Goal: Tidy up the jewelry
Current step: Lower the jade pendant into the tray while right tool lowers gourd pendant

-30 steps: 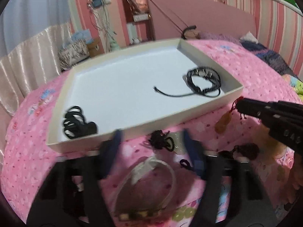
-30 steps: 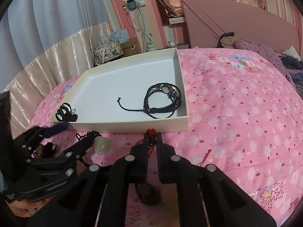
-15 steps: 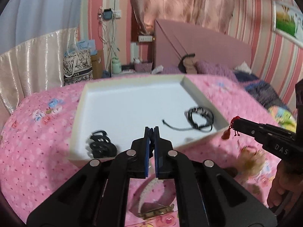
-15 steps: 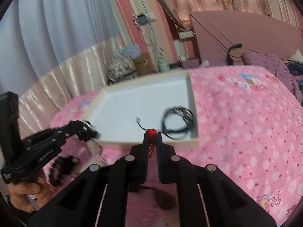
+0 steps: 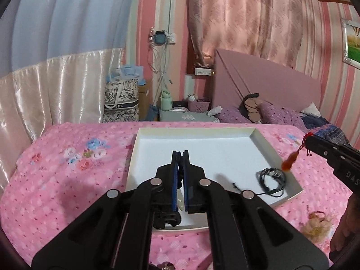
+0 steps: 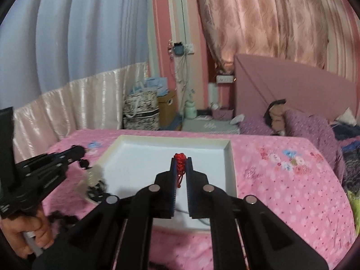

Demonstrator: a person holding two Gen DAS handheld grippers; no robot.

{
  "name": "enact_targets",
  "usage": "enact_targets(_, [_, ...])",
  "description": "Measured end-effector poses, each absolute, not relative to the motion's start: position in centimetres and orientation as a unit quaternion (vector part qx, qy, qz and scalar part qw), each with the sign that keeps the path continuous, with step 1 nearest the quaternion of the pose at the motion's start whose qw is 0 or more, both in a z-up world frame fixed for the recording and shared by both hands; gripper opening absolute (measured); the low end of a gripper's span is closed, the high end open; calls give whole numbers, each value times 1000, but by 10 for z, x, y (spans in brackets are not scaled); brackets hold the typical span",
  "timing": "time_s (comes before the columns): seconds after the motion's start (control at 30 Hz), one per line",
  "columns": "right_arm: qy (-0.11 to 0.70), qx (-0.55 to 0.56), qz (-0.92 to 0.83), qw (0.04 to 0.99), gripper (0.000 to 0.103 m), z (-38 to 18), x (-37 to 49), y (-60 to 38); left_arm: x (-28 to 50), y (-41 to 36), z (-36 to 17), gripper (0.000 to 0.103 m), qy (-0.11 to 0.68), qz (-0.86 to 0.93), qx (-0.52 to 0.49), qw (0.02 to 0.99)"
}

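Note:
A white tray lies on the pink bed. My left gripper hangs above the tray's near part, shut on a black cord. From that cord a pale pendant dangles, seen in the right wrist view. My right gripper is shut on the red knot of a cord. Its amber pendant swings above the tray's right rim in the left wrist view. A black bracelet with a loose cord lies in the tray's near right corner.
Black hair ties lie in the tray behind my left fingers. A golden trinket and dark beads rest on the bedspread near the tray. A person's hand grips the left tool. Headboard, pillows and a tote bag stand beyond the bed.
The left gripper closed on the black-corded pale pendant and lifted it off the bedspread. Both grippers rose and levelled out; the red-corded pendant now swings over the tray.

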State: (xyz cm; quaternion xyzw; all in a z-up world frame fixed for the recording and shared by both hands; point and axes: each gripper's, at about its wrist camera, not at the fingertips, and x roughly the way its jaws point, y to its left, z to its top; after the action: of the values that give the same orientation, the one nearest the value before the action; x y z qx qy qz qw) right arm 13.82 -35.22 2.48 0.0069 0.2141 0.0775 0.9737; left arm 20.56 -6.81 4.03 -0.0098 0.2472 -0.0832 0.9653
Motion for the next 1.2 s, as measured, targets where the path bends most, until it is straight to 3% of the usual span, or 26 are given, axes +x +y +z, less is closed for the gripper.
enact_targets(0.37, [229,4,51,972,7,-4,153,-367,220,-69,4,1,271,-82,-19,959])
enact_targets(1.2, [294,16,40,955,7,-37,169,-372,225,-93,-21,2,302,-92,7,949])
